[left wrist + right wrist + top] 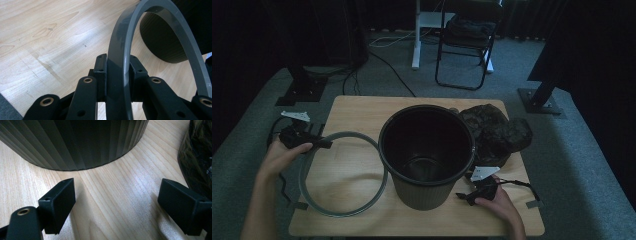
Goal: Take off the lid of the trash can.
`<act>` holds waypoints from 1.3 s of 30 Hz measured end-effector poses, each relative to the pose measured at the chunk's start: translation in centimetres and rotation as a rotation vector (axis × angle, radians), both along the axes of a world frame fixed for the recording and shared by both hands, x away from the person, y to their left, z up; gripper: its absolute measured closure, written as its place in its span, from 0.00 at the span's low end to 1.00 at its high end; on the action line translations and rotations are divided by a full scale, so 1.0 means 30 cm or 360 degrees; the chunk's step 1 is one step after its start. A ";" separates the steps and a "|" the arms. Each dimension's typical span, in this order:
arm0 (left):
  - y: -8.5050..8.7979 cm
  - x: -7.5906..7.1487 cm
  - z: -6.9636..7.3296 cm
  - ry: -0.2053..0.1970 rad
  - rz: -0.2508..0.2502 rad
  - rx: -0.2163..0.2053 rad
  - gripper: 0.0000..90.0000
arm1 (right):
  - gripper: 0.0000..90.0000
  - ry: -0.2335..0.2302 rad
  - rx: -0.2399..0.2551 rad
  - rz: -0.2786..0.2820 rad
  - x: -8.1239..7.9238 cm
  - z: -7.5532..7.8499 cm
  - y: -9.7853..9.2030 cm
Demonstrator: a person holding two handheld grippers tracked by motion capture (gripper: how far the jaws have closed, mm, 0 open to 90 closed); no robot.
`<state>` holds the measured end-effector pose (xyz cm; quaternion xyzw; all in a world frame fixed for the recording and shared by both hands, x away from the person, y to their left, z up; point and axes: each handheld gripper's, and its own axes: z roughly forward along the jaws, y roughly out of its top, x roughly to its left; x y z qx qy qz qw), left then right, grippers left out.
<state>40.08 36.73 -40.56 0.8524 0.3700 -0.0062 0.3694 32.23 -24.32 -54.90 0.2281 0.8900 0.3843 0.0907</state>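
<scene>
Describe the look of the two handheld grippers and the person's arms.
Both grippers are black. The left gripper has flat linkage bars with brass-coloured rivets and blocky rectangular pads. The right gripper has the same square black pads. Each carries a pale grey three-cornered plate on top and trails a black cable. The forearms are bare, with no sleeves.

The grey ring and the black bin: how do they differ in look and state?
The grey ring is smooth, flat and thin; the black bin is ribbed, tall and deep. The left tongs clamp the ring; the bin stands free on the table. Both are round.
</scene>
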 end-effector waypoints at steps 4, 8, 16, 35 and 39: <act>-0.003 0.006 -0.014 0.0013 0.0010 0.0019 0.81 | 0.16 0.0000 0.0000 0.0000 0.000 0.000 0.000; -0.009 0.012 -0.033 0.0019 0.0021 0.0023 0.81 | 0.16 0.0002 0.0000 -0.0002 0.000 0.000 0.000; -0.024 0.028 -0.077 0.0043 0.0042 0.0065 0.81 | 0.16 0.0000 0.0000 0.0000 0.000 0.000 0.000; -0.016 0.047 -0.149 0.0074 0.0124 0.0055 0.81 | 0.16 0.0002 0.0001 0.0000 0.000 0.000 0.000; -0.019 0.050 -0.162 0.0080 0.0128 0.0056 0.81 | 0.16 0.0001 0.0001 0.0000 0.000 0.000 0.000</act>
